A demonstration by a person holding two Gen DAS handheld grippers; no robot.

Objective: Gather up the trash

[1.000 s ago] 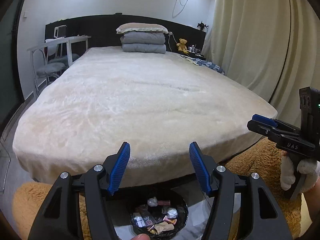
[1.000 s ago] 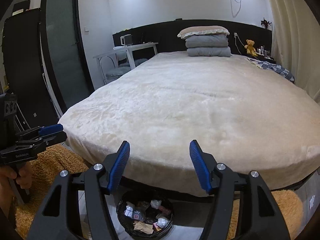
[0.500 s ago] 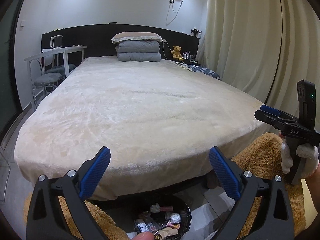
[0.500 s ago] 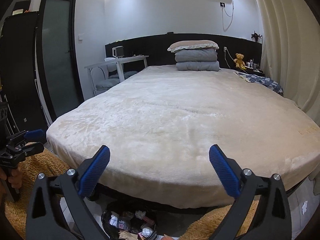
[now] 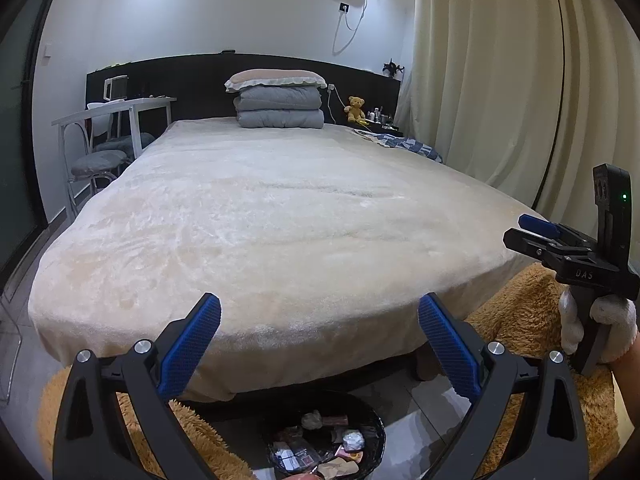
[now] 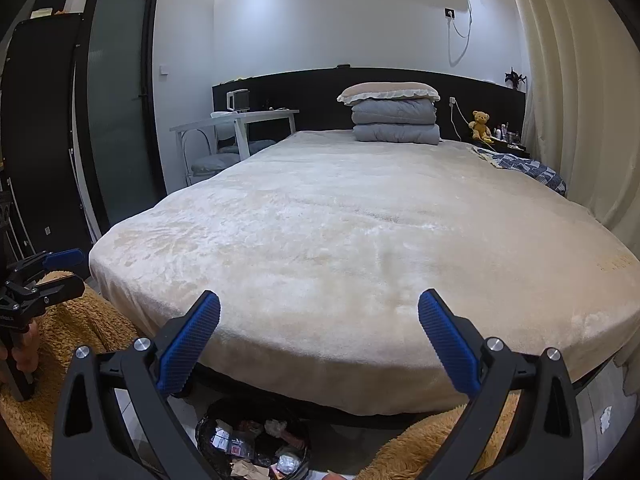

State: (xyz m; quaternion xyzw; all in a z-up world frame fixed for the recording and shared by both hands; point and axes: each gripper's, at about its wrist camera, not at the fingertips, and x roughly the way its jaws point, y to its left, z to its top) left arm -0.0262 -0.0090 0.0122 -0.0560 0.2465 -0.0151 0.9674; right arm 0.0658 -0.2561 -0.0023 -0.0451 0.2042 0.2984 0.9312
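Left wrist view: my left claw (image 5: pixel 319 326) is spread wide w/ nothing in it, blue ribbed pads (image 5: pixel 191 346) over the foot of the bed (image 5: pixel 280 216), plush cream cover. Below, a round black trash basket (image 5: pixel 370 432) on the floor holds trash (image 5: pixel 320 442): crumpled wrappers, foil ball, paper bits. Shaggy tan rug (image 5: pixel 516 320) either side. At right a white knit-gloved hand (image 5: pixel 596 322) holds the other claw; its body reads "DAS".

Right wrist view: right claw (image 6: pixel 319 324) also wide open, empty. Same basket (image 6: pixel 208 428) sits low left of centre, wrappers (image 6: pixel 256 446) inside. Grey folded quilts (image 6: pixel 394 122) + frilled pillow at the headboard, teddy bear (image 6: pixel 480 123) beside.
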